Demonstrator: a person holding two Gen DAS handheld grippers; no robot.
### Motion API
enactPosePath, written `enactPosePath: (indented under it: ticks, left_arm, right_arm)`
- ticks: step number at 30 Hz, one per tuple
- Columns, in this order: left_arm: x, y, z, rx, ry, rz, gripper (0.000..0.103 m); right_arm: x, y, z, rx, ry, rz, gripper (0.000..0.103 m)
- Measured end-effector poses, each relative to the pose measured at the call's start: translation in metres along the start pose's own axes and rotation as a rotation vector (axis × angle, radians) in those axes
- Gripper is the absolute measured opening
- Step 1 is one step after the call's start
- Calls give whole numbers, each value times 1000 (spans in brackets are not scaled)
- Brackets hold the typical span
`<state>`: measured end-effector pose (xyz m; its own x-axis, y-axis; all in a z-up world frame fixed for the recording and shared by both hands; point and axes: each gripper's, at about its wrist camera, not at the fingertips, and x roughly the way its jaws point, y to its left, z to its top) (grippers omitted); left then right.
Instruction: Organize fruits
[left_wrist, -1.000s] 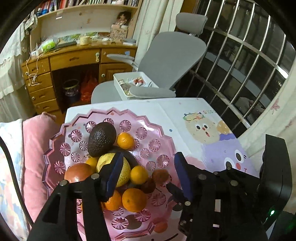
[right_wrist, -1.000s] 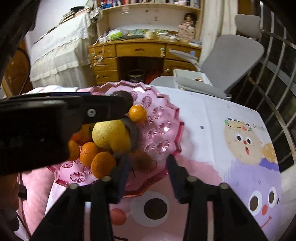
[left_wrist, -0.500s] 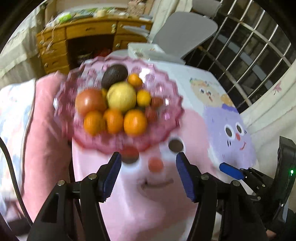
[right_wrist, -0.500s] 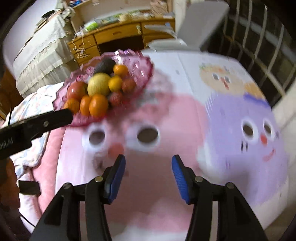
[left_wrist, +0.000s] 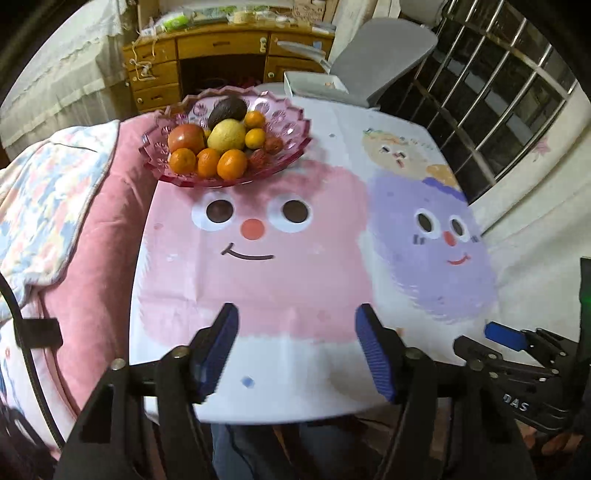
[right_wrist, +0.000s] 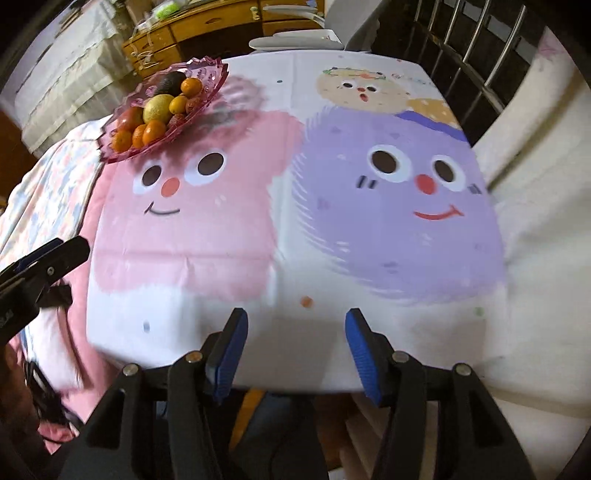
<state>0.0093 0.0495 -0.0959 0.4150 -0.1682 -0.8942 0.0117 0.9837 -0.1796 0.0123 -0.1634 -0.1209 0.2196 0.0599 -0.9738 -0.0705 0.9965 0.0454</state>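
A pink scalloped glass bowl stands at the table's far left corner, also in the right wrist view. It holds an avocado, a yellow pear, a red apple, several oranges and small dark red fruits. My left gripper is open and empty over the table's near edge. My right gripper is open and empty over the near edge, to the right of the left one.
The table wears a cartoon cloth with pink and purple faces. A pink cushion and floral quilt lie to the left. A grey chair, a wooden desk and window bars stand behind.
Both grippers have pulled back from the bowl toward the table's near edge. The bowl with its fruit now sits far off. Both stay open and empty.
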Motion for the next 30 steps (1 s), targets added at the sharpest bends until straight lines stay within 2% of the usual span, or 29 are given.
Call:
enactPosePath:
  ticks: [4,7,9,10,13,17,20,30]
  left_arm:
    - [-38,-30,-5,9,-32,15,76]
    - [-63,-46,-4,31,-51,36,82]
    - [-79,-55,-2,26,-62,49,87]
    - [-86,-60,-2,17,-59,42,91]
    - [-101,-74,-6,17,-79,44,93]
    - [-108,-91,-18,21,-98,89,97]
    - [-112,-101,-25,45,-136,157,102]
    - [-113,-100,-30,4,-174,223,102]
  right_arm:
    - [-41,-25,-13,-23,-3,21,67]
    - [-68,-42,-20,10,-10,79,72]
    - [-83,-51,-24,50,-16,113,80]
    - [-92,-55,-26,74,-27,131,82]
    - [-114,-61,-33,100,-82,167,89]
    - [-129,-63,-43,80,-162,132,97]
    - [-128,-66,-46,84,-164,124,103]
    - [-134,-59,-52,18,-247,144,103]
